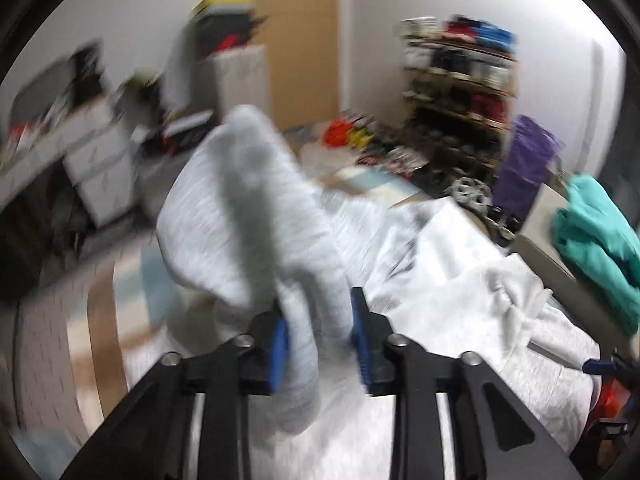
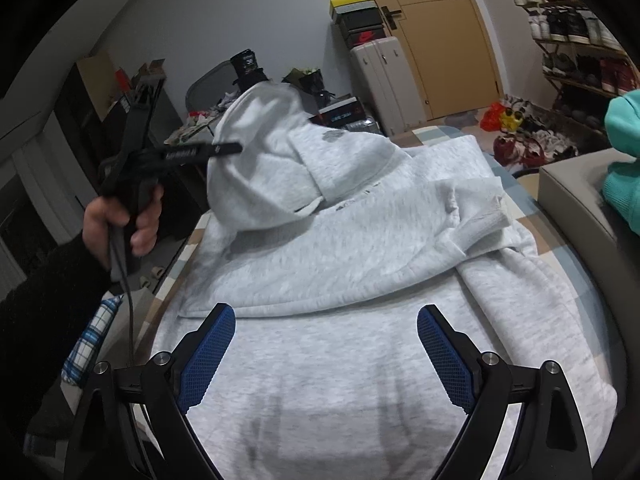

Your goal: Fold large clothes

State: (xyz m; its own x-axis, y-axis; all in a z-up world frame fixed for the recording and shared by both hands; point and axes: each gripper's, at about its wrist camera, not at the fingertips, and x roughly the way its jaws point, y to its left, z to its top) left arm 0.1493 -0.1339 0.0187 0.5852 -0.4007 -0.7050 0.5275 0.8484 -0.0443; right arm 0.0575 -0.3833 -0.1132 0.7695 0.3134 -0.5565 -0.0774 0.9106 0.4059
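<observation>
Left tool (image 1: 320,340) clenched on a fold of the grey hoodie (image 2: 340,240), lifting that part above the rest; left view blurred. Hoodie body lies spread on the bed (image 2: 556,240), one sleeve folded across it. Right tool (image 2: 326,356) released, pads (image 2: 208,356) wide apart above the hem. Teal garment (image 2: 624,160) to the right.

My bed (image 2: 520,216), checked cover, carries the grey hoodie (image 2: 340,280); a teal garment (image 2: 624,160) lies at three o'clock.
</observation>
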